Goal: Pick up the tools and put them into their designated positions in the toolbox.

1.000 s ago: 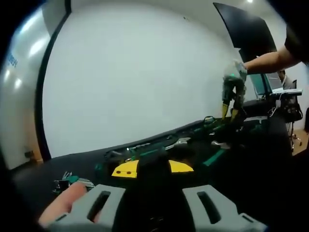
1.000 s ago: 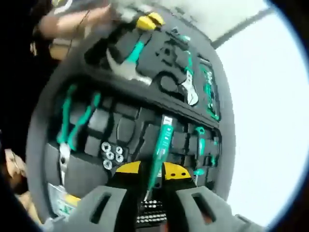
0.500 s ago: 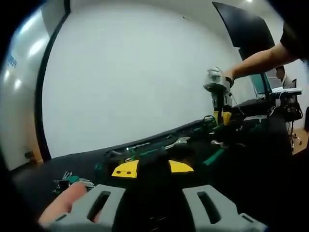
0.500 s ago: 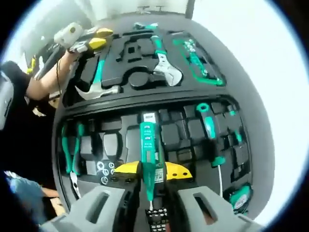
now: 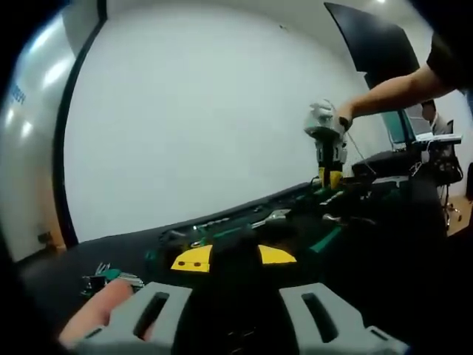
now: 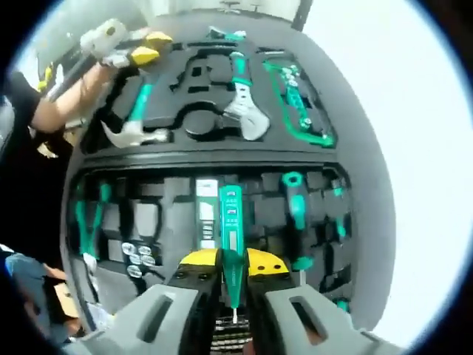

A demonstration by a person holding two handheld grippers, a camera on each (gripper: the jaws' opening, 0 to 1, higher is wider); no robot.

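tester pen [image 6: 230,240] over the toolbox [image 6: 362,222] near half, hammer [image 6: 133,122] and wrench [image 6: 245,92] in far half

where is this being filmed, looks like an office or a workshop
Probably an office or lab room, not a workshop: a plain white wall, a dark screen and a desk with equipment at the side. An open toolbox lies on a black table.

A white table [image 6: 414,148] carries the open black toolbox [image 6: 214,159], with a bunch of green-handled keys [image 5: 111,275] lying near the toolbox's edge.
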